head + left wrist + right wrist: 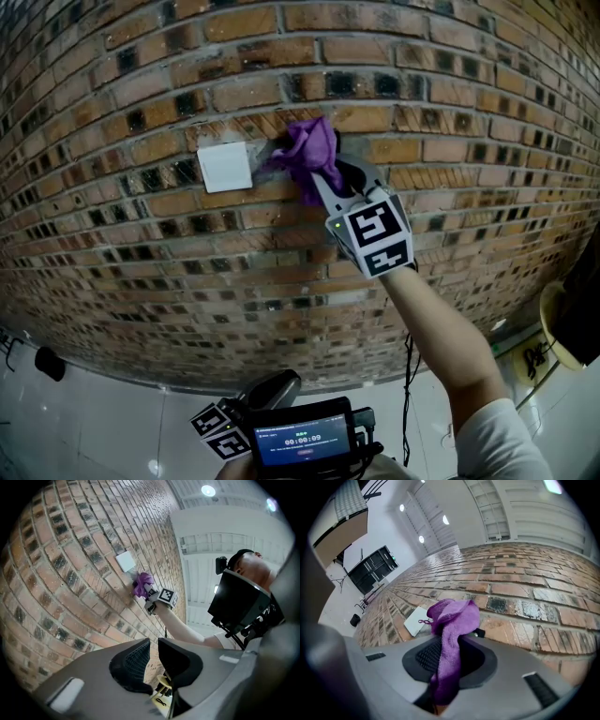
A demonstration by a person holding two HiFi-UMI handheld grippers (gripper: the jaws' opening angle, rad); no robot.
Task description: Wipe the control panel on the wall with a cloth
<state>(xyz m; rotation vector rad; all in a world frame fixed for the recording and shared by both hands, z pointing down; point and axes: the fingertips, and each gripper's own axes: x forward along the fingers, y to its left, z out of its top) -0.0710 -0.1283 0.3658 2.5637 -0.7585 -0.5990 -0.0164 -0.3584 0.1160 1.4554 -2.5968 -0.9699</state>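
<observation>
Up against the brick wall [141, 84], the right gripper [325, 180] is clamped on a purple cloth [309, 150], which bunches past its tips onto the bricks. The white panel [224, 167] sits just left of those tips, beside the cloth. The left gripper [153, 643] hangs well below, its 2 jaws a narrow gap apart, empty.

Our right gripper [330, 180]: grey shell, black ribbed pads, white cube [375, 232] with black square markers. Our left gripper [152, 660]: same grey, black-framed screen [302, 442] glowing blue. White short sleeve [502, 441].
</observation>
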